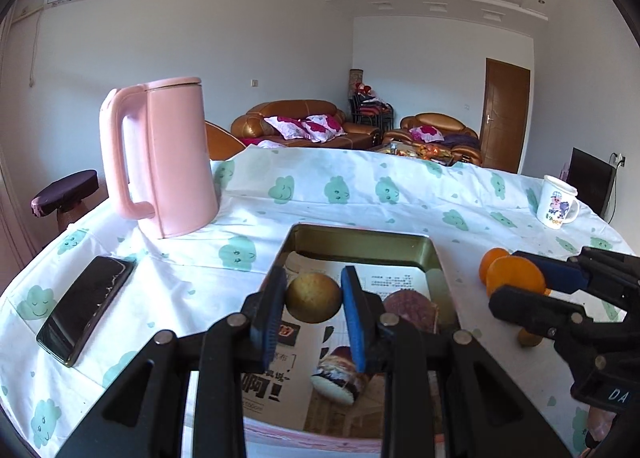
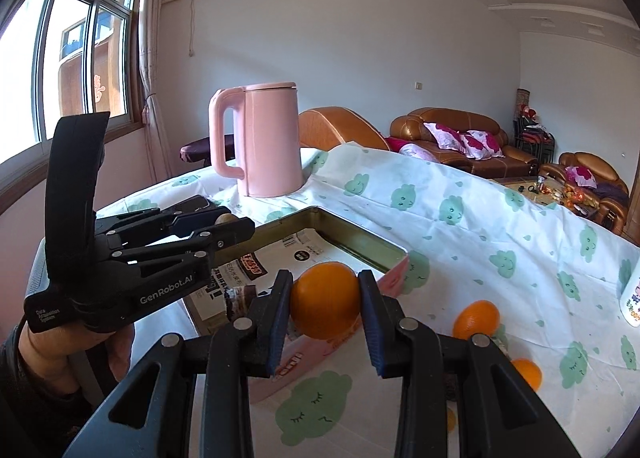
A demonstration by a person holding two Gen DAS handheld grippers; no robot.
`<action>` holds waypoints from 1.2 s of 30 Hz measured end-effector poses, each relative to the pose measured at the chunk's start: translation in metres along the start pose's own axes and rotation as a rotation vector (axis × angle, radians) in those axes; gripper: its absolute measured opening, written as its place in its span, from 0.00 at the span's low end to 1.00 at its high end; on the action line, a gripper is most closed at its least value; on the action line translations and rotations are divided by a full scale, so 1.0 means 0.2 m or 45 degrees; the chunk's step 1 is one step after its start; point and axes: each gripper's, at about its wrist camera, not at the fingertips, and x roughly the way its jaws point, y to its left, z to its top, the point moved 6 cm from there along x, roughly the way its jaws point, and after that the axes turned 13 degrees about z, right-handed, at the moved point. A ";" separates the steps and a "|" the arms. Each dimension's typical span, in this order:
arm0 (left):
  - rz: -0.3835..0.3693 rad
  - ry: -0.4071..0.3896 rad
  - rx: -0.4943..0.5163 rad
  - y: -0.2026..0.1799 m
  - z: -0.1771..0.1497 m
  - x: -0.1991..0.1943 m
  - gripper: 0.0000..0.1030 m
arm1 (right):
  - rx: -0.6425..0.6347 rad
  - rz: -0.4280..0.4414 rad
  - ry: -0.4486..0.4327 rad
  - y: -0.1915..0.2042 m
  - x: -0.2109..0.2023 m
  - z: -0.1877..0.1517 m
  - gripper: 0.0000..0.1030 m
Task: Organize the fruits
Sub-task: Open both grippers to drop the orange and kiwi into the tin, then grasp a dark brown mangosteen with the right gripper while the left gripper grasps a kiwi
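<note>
In the left wrist view my left gripper (image 1: 314,292) is shut on a round yellow-brown fruit (image 1: 312,298) above the metal tin tray (image 1: 360,236), which is lined with printed paper. A dull red round item (image 1: 408,308) lies in the tray to the fruit's right. My right gripper (image 2: 324,300) is shut on an orange (image 2: 324,304) over the tray's near right corner (image 2: 394,258). It also shows in the left wrist view, the right gripper (image 1: 524,282) with its orange (image 1: 516,278). Two loose oranges (image 2: 476,318) (image 2: 528,372) rest on the cloth to the right.
A pink kettle (image 1: 172,158) stands at the back left of the cloud-print tablecloth (image 1: 360,194). A black phone (image 1: 86,306) lies to the tray's left and a white mug (image 1: 556,202) stands at the far right. A hand (image 2: 60,346) holds the left gripper.
</note>
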 end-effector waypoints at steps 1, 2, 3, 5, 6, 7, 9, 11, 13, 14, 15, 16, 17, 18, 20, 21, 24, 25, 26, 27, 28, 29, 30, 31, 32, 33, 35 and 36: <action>0.004 0.010 0.001 0.01 -0.01 0.01 0.29 | -0.009 0.009 0.016 0.02 0.03 -0.01 0.34; 0.012 0.018 -0.001 0.03 -0.02 0.02 0.29 | -0.015 0.018 0.029 0.04 0.06 -0.01 0.34; 0.012 0.030 -0.005 0.04 -0.03 0.03 0.29 | -0.020 0.028 0.044 0.06 0.09 -0.02 0.34; 0.008 0.053 -0.013 0.05 -0.05 0.05 0.29 | -0.028 0.036 0.079 0.08 0.15 -0.04 0.34; 0.009 0.060 -0.010 0.05 -0.06 0.05 0.29 | -0.029 0.039 0.095 0.09 0.17 -0.05 0.34; 0.008 0.067 -0.006 0.05 -0.06 0.06 0.29 | -0.030 0.043 0.108 0.09 0.19 -0.06 0.34; 0.008 0.080 0.000 0.05 -0.08 0.07 0.29 | -0.030 0.048 0.135 0.11 0.22 -0.07 0.34; 0.008 0.099 0.006 0.05 -0.09 0.08 0.29 | -0.027 0.042 0.160 0.11 0.25 -0.08 0.34; 0.012 0.107 0.003 0.05 -0.10 0.09 0.29 | -0.021 0.048 0.167 0.11 0.26 -0.08 0.35; 0.016 0.108 0.005 0.05 -0.10 0.09 0.30 | -0.018 0.057 0.178 0.11 0.26 -0.08 0.35; 0.020 0.105 0.007 0.04 -0.10 0.08 0.35 | -0.015 0.056 0.188 0.11 0.27 -0.09 0.35; 0.023 0.099 0.009 0.04 -0.10 0.08 0.42 | -0.012 0.044 0.181 0.11 0.26 -0.09 0.36; 0.028 0.091 0.009 0.04 -0.09 0.07 0.46 | -0.009 0.036 0.166 0.11 0.24 -0.08 0.40; 0.035 0.084 -0.001 0.04 -0.09 0.06 0.54 | -0.006 0.024 0.158 0.10 0.23 -0.08 0.43; 0.037 0.072 -0.019 0.04 -0.08 0.05 0.64 | 0.020 0.008 0.132 0.07 0.18 -0.09 0.54; 0.031 0.064 -0.021 0.03 -0.07 0.03 0.65 | 0.039 0.010 0.114 0.05 0.15 -0.09 0.54; 0.011 0.037 -0.011 -0.02 -0.06 -0.01 0.68 | 0.062 -0.036 0.065 -0.04 0.00 -0.11 0.54; 0.001 0.025 -0.010 -0.04 -0.05 -0.03 0.70 | 0.073 -0.074 0.051 -0.08 -0.05 -0.12 0.54; -0.013 0.016 -0.009 -0.07 -0.04 -0.05 0.71 | 0.095 -0.112 0.040 -0.13 -0.11 -0.13 0.54; -0.031 0.008 -0.005 -0.10 -0.04 -0.07 0.72 | 0.123 -0.158 0.038 -0.19 -0.17 -0.15 0.54; -0.050 0.000 0.003 -0.14 -0.03 -0.08 0.72 | 0.148 -0.219 0.038 -0.26 -0.23 -0.17 0.54; -0.069 -0.006 0.014 -0.18 -0.03 -0.10 0.72 | 0.167 -0.281 0.037 -0.32 -0.28 -0.20 0.54; -0.087 -0.009 0.026 -0.23 -0.03 -0.11 0.72 | 0.190 -0.338 0.036 -0.39 -0.33 -0.22 0.54; -0.103 -0.010 0.043 -0.27 -0.03 -0.13 0.74 | 0.221 -0.389 0.040 -0.45 -0.38 -0.25 0.54; -0.119 -0.012 0.061 -0.32 -0.02 -0.14 0.74 | 0.259 -0.426 0.047 -0.52 -0.41 -0.27 0.54; -0.137 -0.011 0.078 -0.37 -0.02 -0.15 0.74 | 0.301 -0.445 0.054 -0.57 -0.43 -0.30 0.54; -0.175 -0.005 0.119 -0.47 -0.03 -0.16 0.74 | 0.365 -0.436 0.067 -0.64 -0.44 -0.33 0.54; -0.192 0.002 0.136 -0.52 -0.04 -0.16 0.74 | 0.379 -0.426 0.082 -0.66 -0.43 -0.34 0.54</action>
